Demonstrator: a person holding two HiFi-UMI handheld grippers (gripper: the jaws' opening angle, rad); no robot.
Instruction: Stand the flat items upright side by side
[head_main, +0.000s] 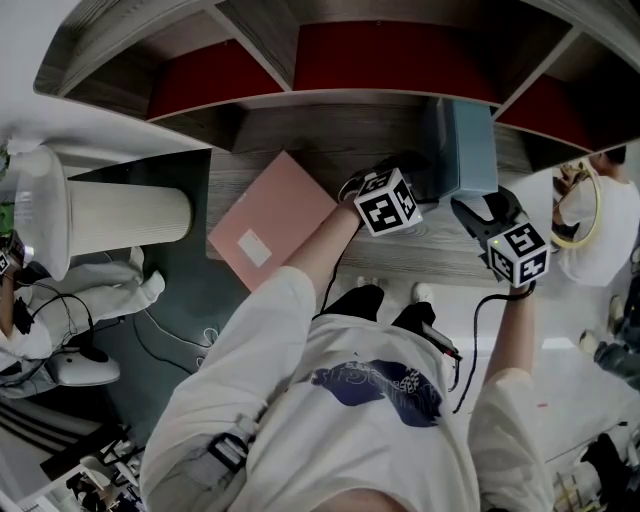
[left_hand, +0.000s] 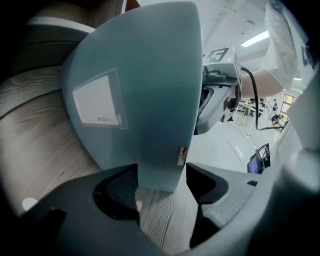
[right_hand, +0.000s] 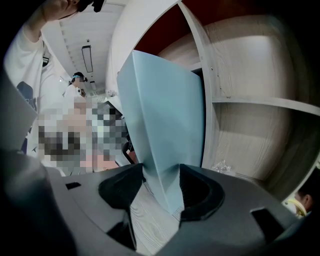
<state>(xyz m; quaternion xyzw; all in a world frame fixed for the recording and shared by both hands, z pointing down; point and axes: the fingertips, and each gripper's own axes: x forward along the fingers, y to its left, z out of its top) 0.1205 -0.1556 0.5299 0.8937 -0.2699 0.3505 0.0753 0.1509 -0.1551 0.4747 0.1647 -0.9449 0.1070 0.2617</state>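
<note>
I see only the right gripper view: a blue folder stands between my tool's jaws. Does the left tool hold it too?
Observer: Yes. In the left gripper view, the left tool is closed on the lower edge of the blue folder.
Operator: Is another flat item waiting to be stood up?
Observer: Yes, a pink folder lies flat on the shelf, to the left of the blue one in the head view.
Operator: Does the blue one bear any mark?
Observer: It has a white label on the face toward the left tool.
</note>
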